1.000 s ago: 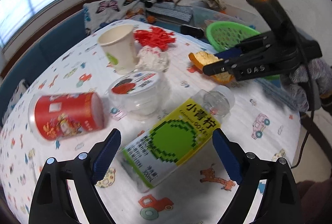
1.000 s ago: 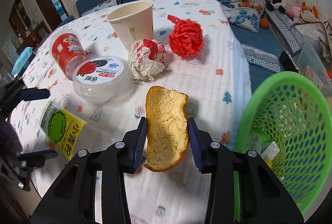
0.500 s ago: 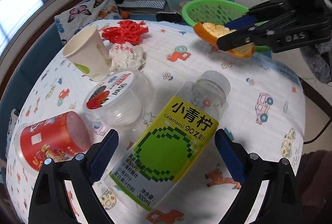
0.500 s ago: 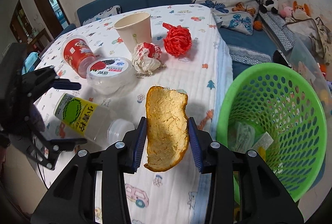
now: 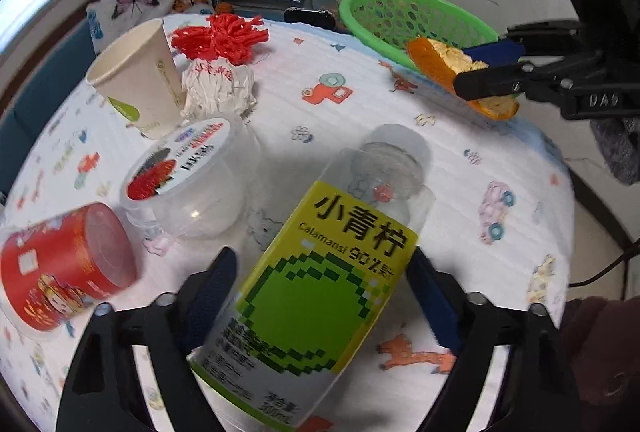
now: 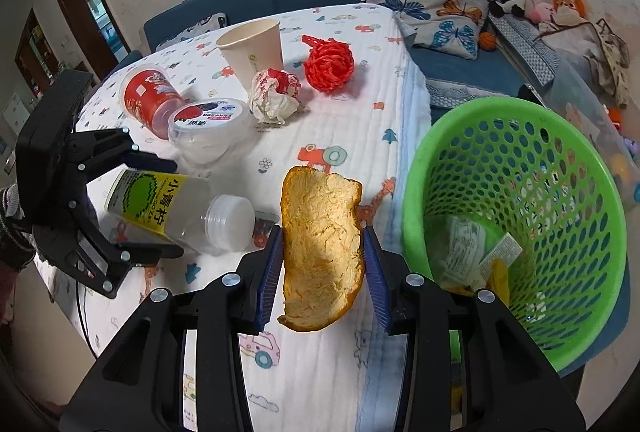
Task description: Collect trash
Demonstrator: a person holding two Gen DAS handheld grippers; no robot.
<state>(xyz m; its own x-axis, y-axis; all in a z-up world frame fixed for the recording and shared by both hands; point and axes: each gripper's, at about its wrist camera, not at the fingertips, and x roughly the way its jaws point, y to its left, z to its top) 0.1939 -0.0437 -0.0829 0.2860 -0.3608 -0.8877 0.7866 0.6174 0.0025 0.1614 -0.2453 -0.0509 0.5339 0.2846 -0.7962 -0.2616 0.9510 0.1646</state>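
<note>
On the bench point(image 6: 352, 136) lie one bottle point(image 5: 320, 284), two tubs; right tool point(image 6: 324, 264) grips one peel point(image 6: 320, 248), left tool point(image 5: 320, 292) gapes wide.

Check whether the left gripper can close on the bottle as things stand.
Probably yes. The left gripper is open with a finger on each side of the lying bottle, and nothing sits between the pads and its label. The clear tub lies just clear of the left finger.

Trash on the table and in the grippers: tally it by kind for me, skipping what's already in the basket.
Cups (paper cup, red cup): 2
Lidded plastic tub: 1
Plastic bottle: 1
Crumpled wrapper: 1
Red mesh ball: 1
Orange peel: 1
Total: 7
</note>
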